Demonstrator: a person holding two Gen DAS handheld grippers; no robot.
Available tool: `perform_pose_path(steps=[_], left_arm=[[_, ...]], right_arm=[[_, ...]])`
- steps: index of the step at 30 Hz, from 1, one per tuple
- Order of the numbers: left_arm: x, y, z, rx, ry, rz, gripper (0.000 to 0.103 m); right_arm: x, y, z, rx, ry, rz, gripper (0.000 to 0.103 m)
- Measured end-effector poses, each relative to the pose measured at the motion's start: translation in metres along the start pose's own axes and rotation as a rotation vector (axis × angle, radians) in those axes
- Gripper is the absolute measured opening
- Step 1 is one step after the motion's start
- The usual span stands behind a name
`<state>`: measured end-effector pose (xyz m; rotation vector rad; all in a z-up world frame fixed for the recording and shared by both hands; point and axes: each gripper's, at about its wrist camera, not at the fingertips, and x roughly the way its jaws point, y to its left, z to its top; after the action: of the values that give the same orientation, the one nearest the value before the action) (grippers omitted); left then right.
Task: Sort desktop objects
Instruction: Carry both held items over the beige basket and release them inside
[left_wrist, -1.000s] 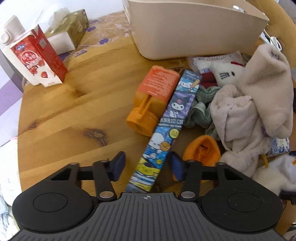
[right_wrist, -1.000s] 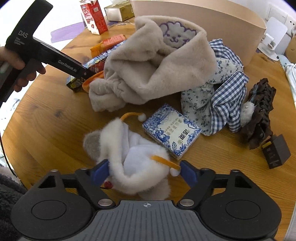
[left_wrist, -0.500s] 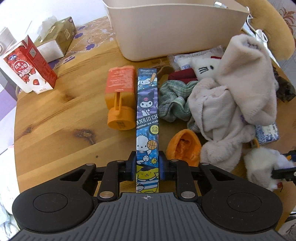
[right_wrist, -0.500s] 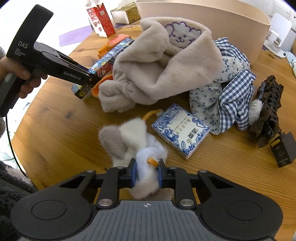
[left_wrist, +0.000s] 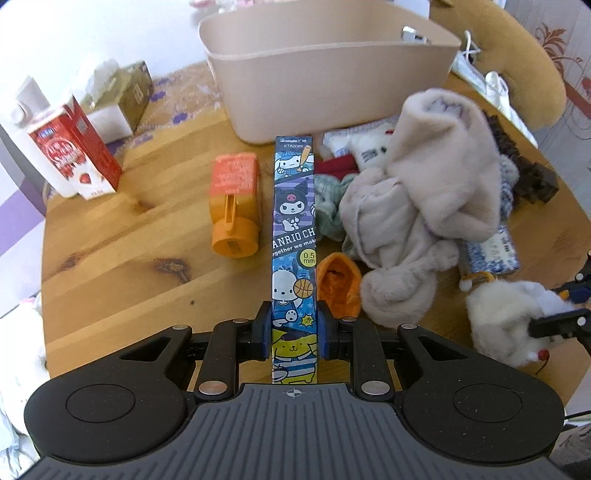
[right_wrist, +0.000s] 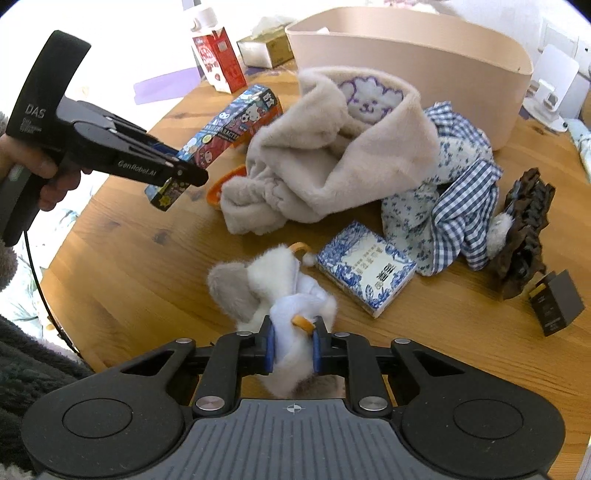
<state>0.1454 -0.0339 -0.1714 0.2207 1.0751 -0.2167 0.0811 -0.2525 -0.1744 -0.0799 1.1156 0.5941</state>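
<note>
— What are the two hands doing?

— The left gripper (left_wrist: 294, 329) has its fingers (left_wrist: 263, 330) pressed in from both sides, clamped tight. A bare hand (right_wrist: 35, 166) grips its handle at the near left, holding it raised and pointing right and slightly down.

— And the other?

— The right gripper (right_wrist: 292, 347) is pinched nearly closed as well, fingers (right_wrist: 269, 349) squeezing inward, held low and near.
</note>
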Motion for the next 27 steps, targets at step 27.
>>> perform_pose_path(steps=[27], left_arm=[[-0.06,0.013,0.061,-0.006,-0.211,0.084,0.023]], right_arm=[[-0.093,-0.038,0.077,-0.078,-0.248,-0.143,0.017]])
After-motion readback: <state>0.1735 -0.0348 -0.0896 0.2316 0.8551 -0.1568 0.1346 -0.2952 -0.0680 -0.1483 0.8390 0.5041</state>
